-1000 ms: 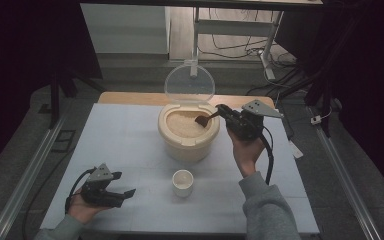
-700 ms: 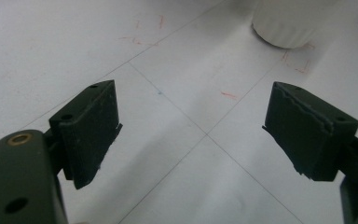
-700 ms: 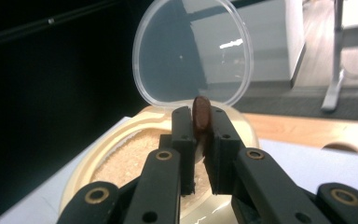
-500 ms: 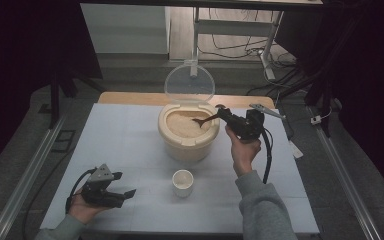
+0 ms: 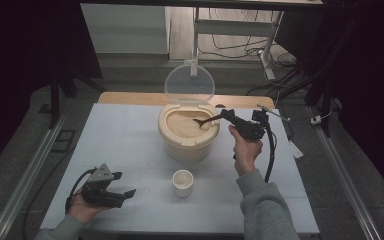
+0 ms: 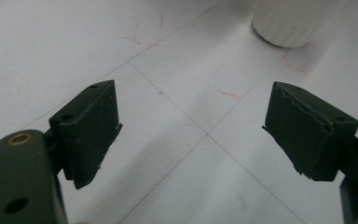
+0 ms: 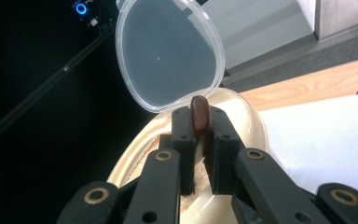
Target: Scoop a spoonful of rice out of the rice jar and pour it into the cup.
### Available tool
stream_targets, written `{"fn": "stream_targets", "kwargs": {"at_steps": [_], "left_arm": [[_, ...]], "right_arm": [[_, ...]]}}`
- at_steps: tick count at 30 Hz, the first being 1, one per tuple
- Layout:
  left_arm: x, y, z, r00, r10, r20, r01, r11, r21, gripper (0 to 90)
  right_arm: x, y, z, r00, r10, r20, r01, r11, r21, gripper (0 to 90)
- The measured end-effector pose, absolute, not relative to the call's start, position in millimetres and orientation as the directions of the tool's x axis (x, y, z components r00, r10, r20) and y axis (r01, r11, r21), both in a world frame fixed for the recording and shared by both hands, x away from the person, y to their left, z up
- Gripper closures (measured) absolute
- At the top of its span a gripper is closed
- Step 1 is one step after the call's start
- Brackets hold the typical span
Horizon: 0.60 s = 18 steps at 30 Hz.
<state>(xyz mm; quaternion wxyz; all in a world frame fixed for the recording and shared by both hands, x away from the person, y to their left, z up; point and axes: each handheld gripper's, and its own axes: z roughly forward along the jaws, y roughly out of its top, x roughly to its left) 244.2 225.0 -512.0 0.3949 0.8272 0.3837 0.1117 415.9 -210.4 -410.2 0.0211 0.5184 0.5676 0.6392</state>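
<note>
A cream tub of rice (image 5: 187,142) stands mid-table, its clear lid (image 5: 189,82) hinged up behind it. My right gripper (image 5: 227,115) is at the tub's right rim, shut on the handle of a brown spoon (image 5: 203,120) whose bowl rests in the rice. The right gripper view has both pads clamped on the spoon (image 7: 198,112), with the lid (image 7: 168,51) and the tub rim (image 7: 249,121) beyond my right gripper (image 7: 199,125). A small white cup (image 5: 182,181) stands in front of the tub. My left gripper (image 5: 122,185) rests open at the front left, and from that left gripper (image 6: 191,133) the cup (image 6: 286,23) lies ahead.
The white table mat (image 5: 125,135) has a wooden strip (image 5: 130,98) along its far edge. Metal rails (image 5: 25,175) run along both sides of the table. Cables and a stand lie on the floor behind it.
My right hand has come down and to the left, taking the spoon from above the tub's right side into the rice. The left hand has stayed put.
</note>
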Motion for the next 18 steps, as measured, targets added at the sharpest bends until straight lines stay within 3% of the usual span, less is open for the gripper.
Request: {"fn": "stream_targets", "kwargs": {"at_steps": [18], "left_arm": [[244.3, 224.4, -512.2, 0.684, 0.720, -0.113, 0.543, -0.400, 0.738, 17.3]], "right_arm": [[418.2, -220.9, -412.1, -0.388, 0.562, 0.731, 0.625, -0.422, 0.657, 83.4]]}}
